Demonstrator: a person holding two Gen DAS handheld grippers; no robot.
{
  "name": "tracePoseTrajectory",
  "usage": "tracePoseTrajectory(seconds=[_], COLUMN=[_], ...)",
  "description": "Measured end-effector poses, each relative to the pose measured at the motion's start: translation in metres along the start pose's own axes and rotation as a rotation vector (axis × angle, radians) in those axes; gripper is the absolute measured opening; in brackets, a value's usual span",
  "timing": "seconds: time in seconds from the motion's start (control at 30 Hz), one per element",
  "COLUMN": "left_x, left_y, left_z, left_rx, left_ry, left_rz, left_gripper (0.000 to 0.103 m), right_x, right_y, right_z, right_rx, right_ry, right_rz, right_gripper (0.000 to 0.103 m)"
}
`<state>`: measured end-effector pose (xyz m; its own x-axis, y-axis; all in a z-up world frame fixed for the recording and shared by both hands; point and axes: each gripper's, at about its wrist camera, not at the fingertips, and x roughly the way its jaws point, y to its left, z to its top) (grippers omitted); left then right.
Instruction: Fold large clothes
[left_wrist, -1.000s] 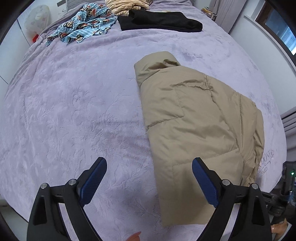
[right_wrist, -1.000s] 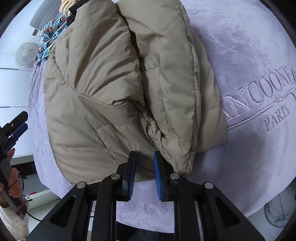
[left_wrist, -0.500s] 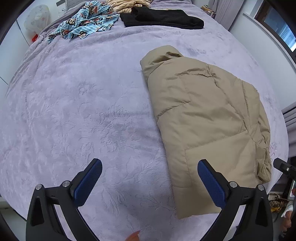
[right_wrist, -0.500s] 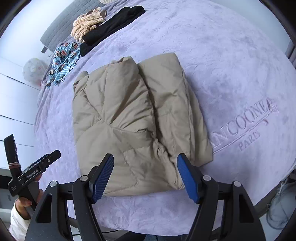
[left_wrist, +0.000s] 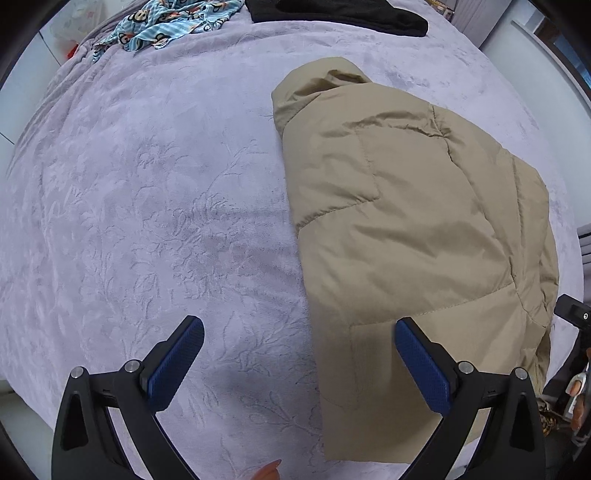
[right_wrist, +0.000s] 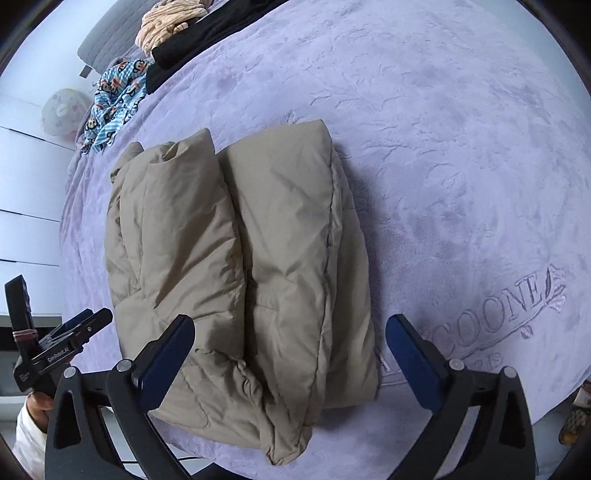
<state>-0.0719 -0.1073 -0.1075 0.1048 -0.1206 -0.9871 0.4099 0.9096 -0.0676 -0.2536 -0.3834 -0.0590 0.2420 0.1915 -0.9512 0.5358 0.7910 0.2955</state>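
Note:
A tan puffer jacket (left_wrist: 413, 229) lies folded lengthwise on a lilac plush bedspread (left_wrist: 155, 206). My left gripper (left_wrist: 299, 362) is open and empty, held above the jacket's near left edge. In the right wrist view the jacket (right_wrist: 240, 266) shows as two side-by-side padded folds reaching the bed's near edge. My right gripper (right_wrist: 288, 354) is open and empty, its jaws wide either side of the jacket's near end, above it. The left gripper also shows in the right wrist view (right_wrist: 55, 347) at the left edge.
At the far end of the bed lie a blue monkey-print garment (left_wrist: 170, 22), a black garment (left_wrist: 340, 14) and a peach striped one (right_wrist: 170, 22). Embroidered lettering (right_wrist: 506, 314) marks the bedspread on the right. A white wall runs along the left.
My right gripper let go of the jacket's edge, opened wide and drew back. The jacket settled flat. My left gripper stayed open and shifted slightly closer to the jacket.

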Motion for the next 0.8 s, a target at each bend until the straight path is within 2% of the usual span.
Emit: tracePoseTrajectory(seconds=[0.17,0.33,0.4,0.5,0.57,0.7,0.8], left_x=[0.007,0.012,0.013,0.020,0.029,0.054,0.074], left_y=[-0.002,0.000,0.002,0.009,0.016,0.028,0.027], left_z=[0.004,0.008,0.009,0.012,0.015,0.024,0.030], left_rx=[-0.006,-0.006,-0.010,-0.023,-0.049,-0.086,-0.097], left_ry=[0.012,0.030,0.039,0.075,0.098,0.125,0.141], left_rz=[-0.008,-0.097,-0.158,-0.355,-0.460,-0.592,-0.647], left_gripper=[0.103,0.103,0.103,0.103,0.103,0.103,0.103], right_x=[0.010,0.014,0.017,0.024,0.030,0.049,0.068], right_y=[-0.010,-0.017,-0.017,-0.018,-0.018,-0.022,-0.029], right_z=[0.009,0.013,0.014,0.015,0.017,0.024,0.033], right_rx=[-0.006,-0.015,-0.016,-0.017,-0.027,-0.050,-0.045], right_ry=[0.042,0.073,0.094,0.137,0.155,0.198,0.241], right_rz=[0.014,0.045,0.069,0.109,0.134,0.178,0.242], right_gripper=[0.103,0.103,0.103,0.103,0.103,0.103,0.103])
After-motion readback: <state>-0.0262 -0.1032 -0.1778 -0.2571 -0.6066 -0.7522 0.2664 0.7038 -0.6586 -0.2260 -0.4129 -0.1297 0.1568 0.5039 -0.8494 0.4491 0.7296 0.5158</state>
